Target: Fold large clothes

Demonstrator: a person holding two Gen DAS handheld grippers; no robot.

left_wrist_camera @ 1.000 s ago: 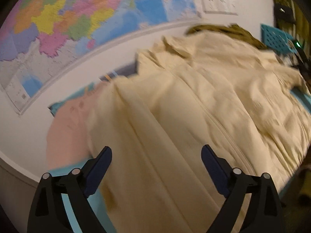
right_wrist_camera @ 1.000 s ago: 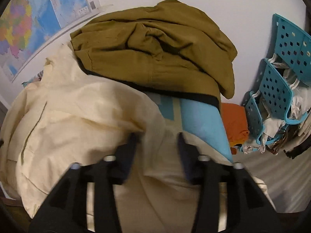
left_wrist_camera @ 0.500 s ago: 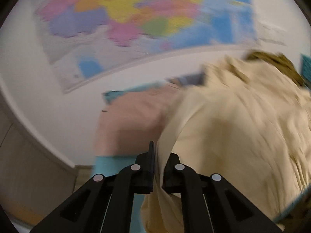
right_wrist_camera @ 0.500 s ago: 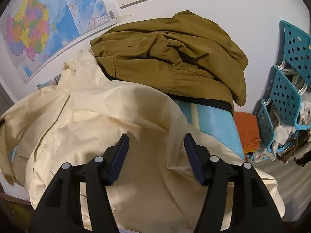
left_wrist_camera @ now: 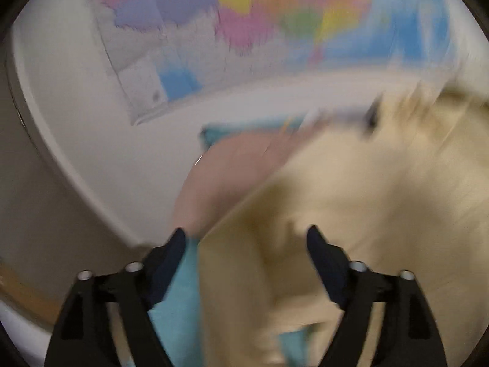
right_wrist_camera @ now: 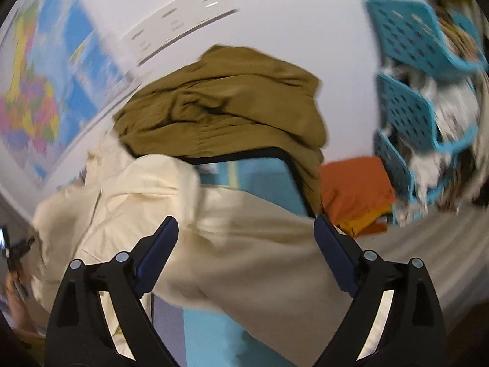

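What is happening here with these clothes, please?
A person is folding a large cream garment on a blue surface, with tongs in each hand. Both the left tongs and the right tongs have just been opening and stand open over the cream cloth, gripping nothing. An olive-brown garment lies in a heap behind, by the wall. The views are blurred.

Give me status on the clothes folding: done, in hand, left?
Done: nothing looks neatly folded; the cream garment lies rumpled over the blue surface. In hand: nothing. The left tool and right tool have just been opening and grip no cloth. Left: the cream garment's folds, then the olive garment heaped behind it.
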